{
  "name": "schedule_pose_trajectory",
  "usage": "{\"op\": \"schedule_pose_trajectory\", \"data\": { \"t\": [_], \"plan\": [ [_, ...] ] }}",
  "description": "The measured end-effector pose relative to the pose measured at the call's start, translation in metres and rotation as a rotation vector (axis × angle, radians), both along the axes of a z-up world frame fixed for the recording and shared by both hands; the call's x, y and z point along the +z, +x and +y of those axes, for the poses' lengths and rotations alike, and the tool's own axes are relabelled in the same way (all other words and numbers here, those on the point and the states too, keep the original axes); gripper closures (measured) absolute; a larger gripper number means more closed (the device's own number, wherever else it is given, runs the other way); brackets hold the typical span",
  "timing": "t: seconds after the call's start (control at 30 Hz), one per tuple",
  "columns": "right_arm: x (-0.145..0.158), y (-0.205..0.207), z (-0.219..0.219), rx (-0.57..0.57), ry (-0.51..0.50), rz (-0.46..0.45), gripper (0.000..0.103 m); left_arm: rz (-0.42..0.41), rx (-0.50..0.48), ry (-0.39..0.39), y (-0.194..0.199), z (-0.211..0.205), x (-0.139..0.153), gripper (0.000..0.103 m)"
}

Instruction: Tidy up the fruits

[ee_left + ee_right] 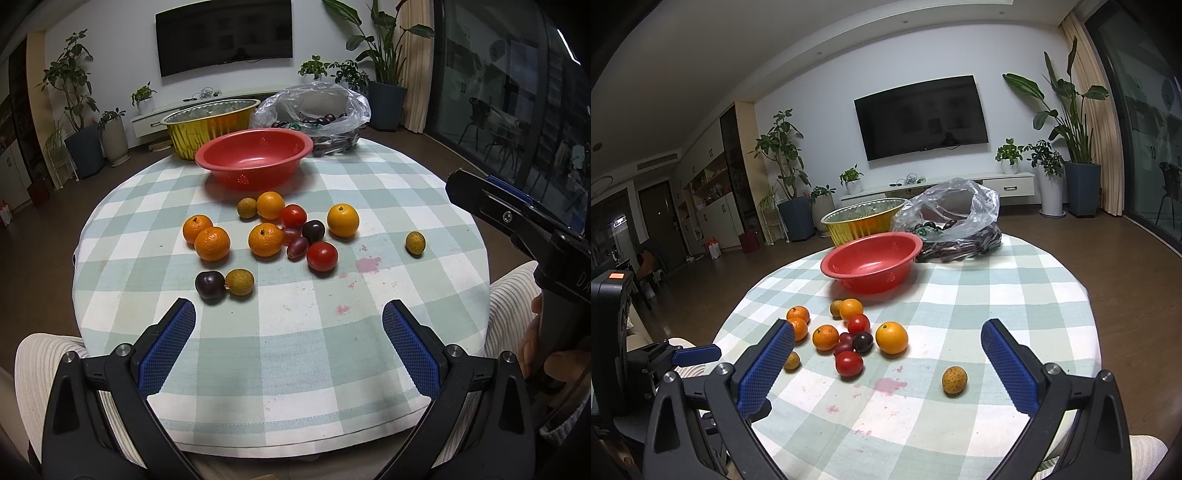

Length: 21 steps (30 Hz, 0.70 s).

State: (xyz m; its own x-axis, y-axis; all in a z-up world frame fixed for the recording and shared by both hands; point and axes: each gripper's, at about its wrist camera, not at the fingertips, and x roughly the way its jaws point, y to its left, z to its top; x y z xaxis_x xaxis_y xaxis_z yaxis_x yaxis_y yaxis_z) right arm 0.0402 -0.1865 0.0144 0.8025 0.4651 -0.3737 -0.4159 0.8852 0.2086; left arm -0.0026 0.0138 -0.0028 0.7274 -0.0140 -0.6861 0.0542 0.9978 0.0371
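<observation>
Several loose fruits lie on the round checked table (369, 332): oranges (212, 243), red tomatoes (322, 256), dark plums (209, 284) and yellow-green loquats (239, 281). One loquat (415, 242) lies alone to the right, and shows in the right wrist view (954, 380). An empty red bowl (255, 157) stands behind the fruits, also seen in the right wrist view (871, 264). My left gripper (288, 334) is open and empty over the near table edge. My right gripper (887, 363) is open and empty, above the table near the lone loquat.
A gold foil basin (207, 127) stands behind the red bowl. A clear plastic bag (325, 110) with dark fruit sits at the back right. Pink stains (369, 265) mark the cloth. My knees in white trousers (40, 354) are under the near edge.
</observation>
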Motion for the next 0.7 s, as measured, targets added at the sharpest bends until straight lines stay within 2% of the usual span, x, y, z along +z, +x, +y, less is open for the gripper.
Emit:
{"op": "schedule_pose_trajectory", "data": {
  "t": [0.7],
  "plan": [
    [-0.0016, -0.0003, 0.0016, 0.004, -0.005, 0.001, 0.0, -0.002, 0.003, -0.006, -0.0011, 0.002, 0.0007, 0.0]
  ]
}}
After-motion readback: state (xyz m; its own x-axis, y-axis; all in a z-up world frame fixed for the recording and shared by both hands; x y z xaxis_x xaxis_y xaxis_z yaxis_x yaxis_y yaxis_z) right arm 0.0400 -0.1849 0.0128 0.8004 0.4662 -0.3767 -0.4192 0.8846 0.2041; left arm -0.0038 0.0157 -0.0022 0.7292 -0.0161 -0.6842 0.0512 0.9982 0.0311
